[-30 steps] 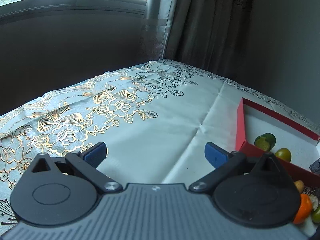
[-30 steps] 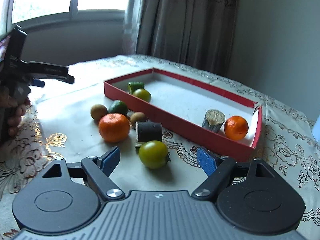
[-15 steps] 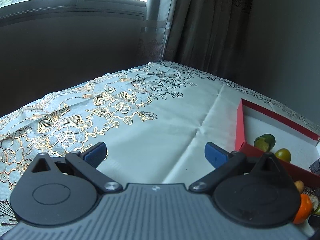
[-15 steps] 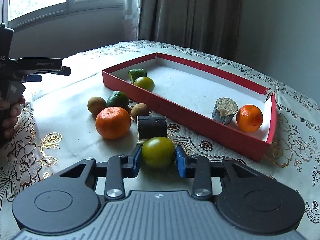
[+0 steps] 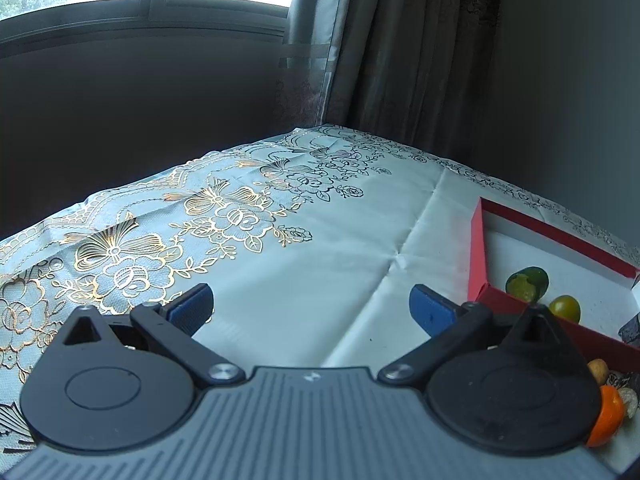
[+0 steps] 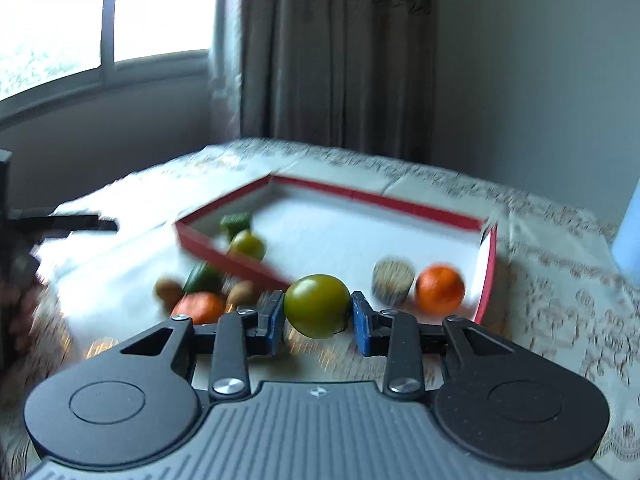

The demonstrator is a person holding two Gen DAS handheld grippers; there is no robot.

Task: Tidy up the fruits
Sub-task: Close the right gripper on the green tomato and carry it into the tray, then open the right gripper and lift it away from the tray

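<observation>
Right fingers (image 6: 318, 314) clamped on the green tomato (image 6: 317, 305); left fingers (image 5: 310, 304) wide and empty.

We pinch the tomato across its widest part with a blue pad on each side, off the surface and in line with the red tray (image 6: 486, 276); we judge it is headed in there beside the orange (image 6: 439, 288), the cut stub (image 6: 393, 280), the small green fruit (image 6: 248, 245) and the green chunk (image 6: 235, 222). Loose tangerine (image 6: 199, 307), brownish fruits and a dark green one sit left of the tray, half hidden behind our fingers. Left fingers hang over bare tablecloth (image 5: 280, 256), likely parked clear. Right view is motion-blurred, so the small fruits are hard to identify.
</observation>
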